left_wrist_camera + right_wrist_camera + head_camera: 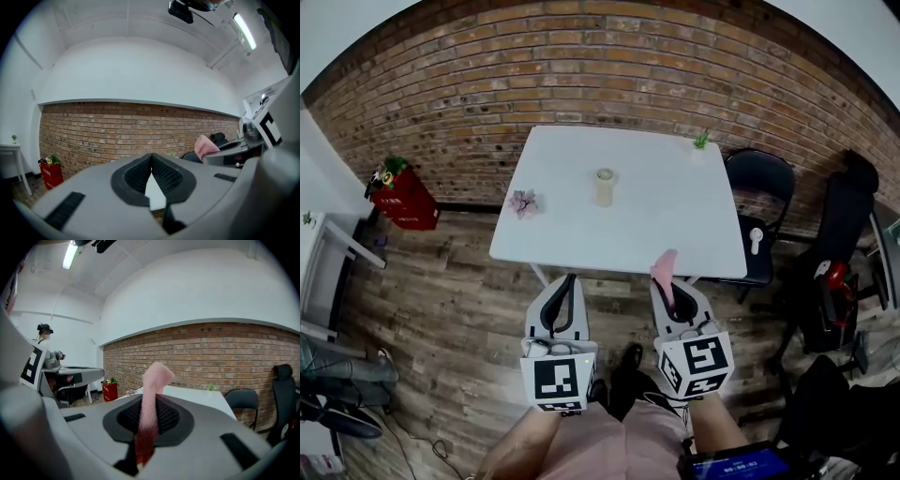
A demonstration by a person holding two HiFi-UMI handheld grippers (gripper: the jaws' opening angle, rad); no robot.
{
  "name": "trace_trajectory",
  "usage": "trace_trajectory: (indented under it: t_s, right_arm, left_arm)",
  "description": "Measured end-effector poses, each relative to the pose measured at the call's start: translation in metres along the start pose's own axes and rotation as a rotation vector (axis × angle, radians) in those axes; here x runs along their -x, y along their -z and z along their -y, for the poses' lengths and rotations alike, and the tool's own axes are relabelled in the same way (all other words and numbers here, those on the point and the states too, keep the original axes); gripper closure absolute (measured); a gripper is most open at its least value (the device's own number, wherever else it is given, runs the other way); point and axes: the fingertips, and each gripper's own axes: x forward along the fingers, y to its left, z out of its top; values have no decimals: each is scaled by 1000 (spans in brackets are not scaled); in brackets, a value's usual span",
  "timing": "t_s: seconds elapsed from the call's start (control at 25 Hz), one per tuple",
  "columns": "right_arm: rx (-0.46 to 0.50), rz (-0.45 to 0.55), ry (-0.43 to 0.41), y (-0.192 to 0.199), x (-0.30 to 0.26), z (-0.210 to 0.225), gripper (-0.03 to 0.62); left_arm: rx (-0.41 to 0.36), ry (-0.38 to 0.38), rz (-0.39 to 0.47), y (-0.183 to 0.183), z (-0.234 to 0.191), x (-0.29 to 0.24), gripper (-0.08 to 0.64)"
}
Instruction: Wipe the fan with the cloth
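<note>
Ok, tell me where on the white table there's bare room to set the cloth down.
The table is mostly bare: the near strip in front of the fan, and the right half between fan and small plant. Only the left edge is taken, by a pinkish bundle.

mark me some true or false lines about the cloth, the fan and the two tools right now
1. The right tool is shut on the pink cloth. True.
2. The left tool holds the fan. False: it is shut with nothing in it; the fan stands upright near the middle of the white table.
3. The cloth is pressed against the fan. False: the two are well apart, and the cloth sticks up out of the right tool on the person's side of the table.
4. A black chair stands at the table's right side. True.
</note>
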Motion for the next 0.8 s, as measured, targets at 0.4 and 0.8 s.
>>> trace_trajectory:
  t_s: [0.4, 0.8]
  right_arm:
    - [-45, -24, -23, 6, -63, 46, 552]
    - [-69, -74, -104, 5, -178, 121, 552]
  left_arm:
    - [-9, -1, -79, 29, -2, -73, 548]
    - [-24, -64, -150, 47, -17, -199, 548]
